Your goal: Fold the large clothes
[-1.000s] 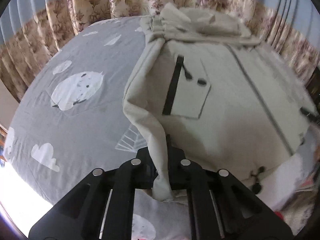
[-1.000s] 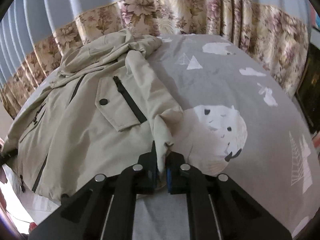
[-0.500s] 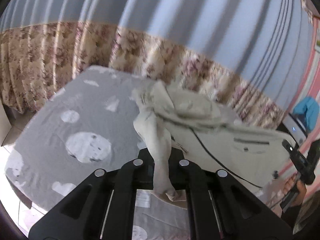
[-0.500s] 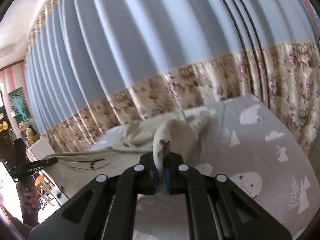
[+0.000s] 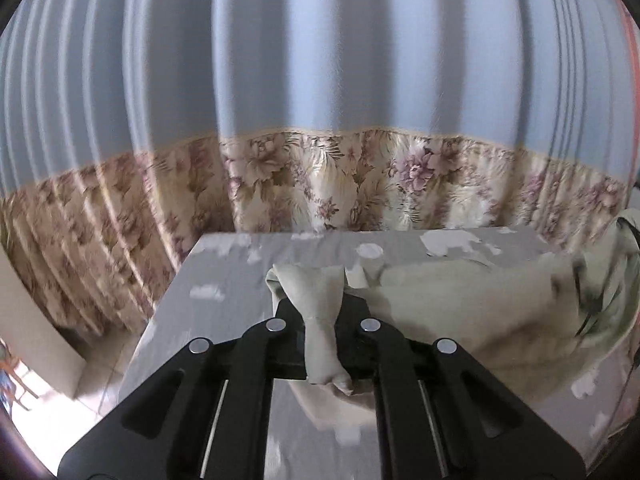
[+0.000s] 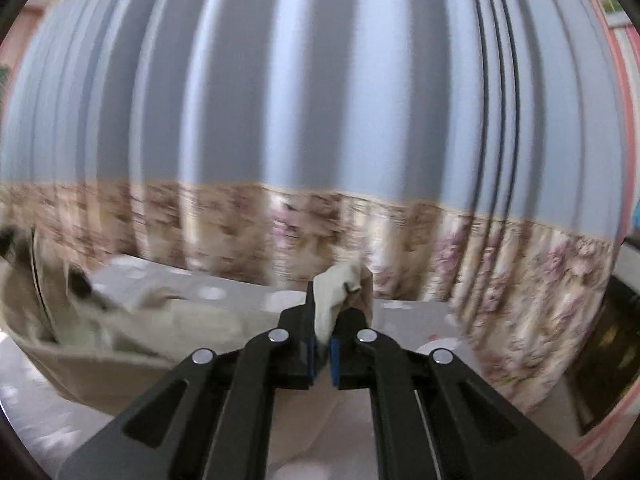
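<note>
Across the back: curtain (image 5: 320,80), blue pleats above, floral band below, blurred in the right wrist view (image 6: 320,100).

In front of it: bed (image 5: 224,280) under a grey sheet with white shapes, far edge against the floral band.

On and above the bed: beige jacket (image 5: 460,312), lifted at two points, sagging between them, dark zip lines at its right edge in the left wrist view. Same jacket (image 6: 160,320) in the right wrist view, spread to the left, blurred, lower edge hanging over the sheet.

Left gripper (image 5: 320,320): jaws nearly together, clamped on a bunched strip of jacket that runs up between them, folds over the tips, and hangs out behind in a small knot.

Right gripper (image 6: 324,328): jaws narrow, blue pads pinching a jacket fold that sticks up above the tips in a crumpled peak.
</note>
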{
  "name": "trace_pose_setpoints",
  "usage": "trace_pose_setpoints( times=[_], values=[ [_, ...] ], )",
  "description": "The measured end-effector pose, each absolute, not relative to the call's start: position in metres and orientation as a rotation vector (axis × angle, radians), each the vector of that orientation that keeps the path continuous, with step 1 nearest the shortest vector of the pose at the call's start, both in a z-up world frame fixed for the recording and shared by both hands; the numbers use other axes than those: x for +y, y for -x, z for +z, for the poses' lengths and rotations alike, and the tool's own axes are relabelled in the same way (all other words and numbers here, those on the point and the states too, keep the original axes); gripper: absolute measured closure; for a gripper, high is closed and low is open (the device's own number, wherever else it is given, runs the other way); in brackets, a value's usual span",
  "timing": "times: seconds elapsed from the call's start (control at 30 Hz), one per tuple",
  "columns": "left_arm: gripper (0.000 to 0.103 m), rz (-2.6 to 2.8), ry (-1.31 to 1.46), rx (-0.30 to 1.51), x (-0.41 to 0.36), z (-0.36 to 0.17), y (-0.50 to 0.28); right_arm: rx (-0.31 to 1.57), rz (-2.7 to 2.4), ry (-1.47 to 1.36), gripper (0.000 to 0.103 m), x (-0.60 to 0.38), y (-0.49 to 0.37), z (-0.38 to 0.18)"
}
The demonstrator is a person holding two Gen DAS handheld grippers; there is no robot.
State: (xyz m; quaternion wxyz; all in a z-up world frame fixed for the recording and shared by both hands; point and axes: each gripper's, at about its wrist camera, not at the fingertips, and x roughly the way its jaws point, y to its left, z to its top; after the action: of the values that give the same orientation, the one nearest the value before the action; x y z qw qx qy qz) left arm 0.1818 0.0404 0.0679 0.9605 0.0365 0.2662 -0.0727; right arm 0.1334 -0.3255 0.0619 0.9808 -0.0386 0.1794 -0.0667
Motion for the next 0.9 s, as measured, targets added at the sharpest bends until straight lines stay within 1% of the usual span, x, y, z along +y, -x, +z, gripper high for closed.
trace_pose_setpoints(
  times=[0.07, 0.13, 0.27, 0.33, 0.4, 0.5, 0.53, 0.57, 0.6, 0.67, 0.7, 0.73, 0.77, 0.8, 0.83, 0.9],
  values=[
    [0.096, -0.127, -0.123, 0.582, 0.025, 0.056, -0.224, 0.429, -0.154, 0.079, 0.099, -0.331, -0.175, 0.051],
    [0.096, -0.111, -0.150, 0.651, 0.012, 0.033, -0.267, 0.518, -0.182, 0.135, 0.099, -0.329, -0.226, 0.031],
    [0.095, -0.075, -0.187, 0.806, -0.002, -0.031, -0.344, 0.683, -0.204, 0.225, 0.099, -0.323, -0.310, -0.022],
    [0.094, -0.063, -0.188, 0.893, -0.002, -0.067, -0.375, 0.752, -0.202, 0.266, 0.099, -0.319, -0.338, -0.048],
    [0.094, -0.043, -0.204, 0.943, -0.002, -0.096, -0.393, 0.835, -0.200, 0.295, 0.099, -0.315, -0.364, -0.075],
    [0.092, -0.023, -0.258, 0.967, -0.009, -0.119, -0.403, 0.936, -0.160, 0.268, 0.099, -0.319, -0.384, -0.103],
    [0.091, -0.021, -0.270, 0.968, -0.010, -0.120, -0.403, 0.980, -0.140, 0.249, 0.096, -0.320, -0.386, -0.108],
    [0.091, -0.023, -0.272, 0.966, -0.009, -0.117, -0.402, 0.992, -0.124, 0.229, 0.096, -0.322, -0.382, -0.107],
    [0.091, -0.028, -0.267, 0.964, -0.008, -0.114, -0.400, 0.985, -0.109, 0.211, 0.092, -0.323, -0.377, -0.103],
    [0.087, -0.049, -0.247, 0.958, -0.001, -0.099, -0.396, 0.962, -0.063, 0.099, 0.078, -0.339, -0.360, -0.081],
    [0.082, -0.067, -0.220, 0.967, 0.006, -0.090, -0.394, 0.936, -0.044, 0.038, 0.054, -0.347, -0.353, -0.070],
    [0.075, -0.087, -0.188, 0.976, 0.011, -0.083, -0.394, 0.890, -0.018, -0.032, 0.025, -0.356, -0.343, -0.057],
    [0.070, -0.107, -0.152, 0.977, 0.016, -0.074, -0.394, 0.811, 0.019, -0.119, 0.020, -0.368, -0.327, -0.039],
    [0.058, -0.122, -0.122, 0.971, 0.021, -0.067, -0.394, 0.768, 0.039, -0.168, 0.020, -0.374, -0.319, -0.029],
    [0.037, -0.147, -0.072, 0.963, 0.029, -0.057, -0.392, 0.733, 0.050, -0.219, 0.020, -0.381, -0.309, -0.020],
    [0.014, -0.187, 0.042, 0.941, 0.043, -0.040, -0.389, 0.696, 0.044, -0.265, 0.019, -0.387, -0.296, -0.012]
  ],
)
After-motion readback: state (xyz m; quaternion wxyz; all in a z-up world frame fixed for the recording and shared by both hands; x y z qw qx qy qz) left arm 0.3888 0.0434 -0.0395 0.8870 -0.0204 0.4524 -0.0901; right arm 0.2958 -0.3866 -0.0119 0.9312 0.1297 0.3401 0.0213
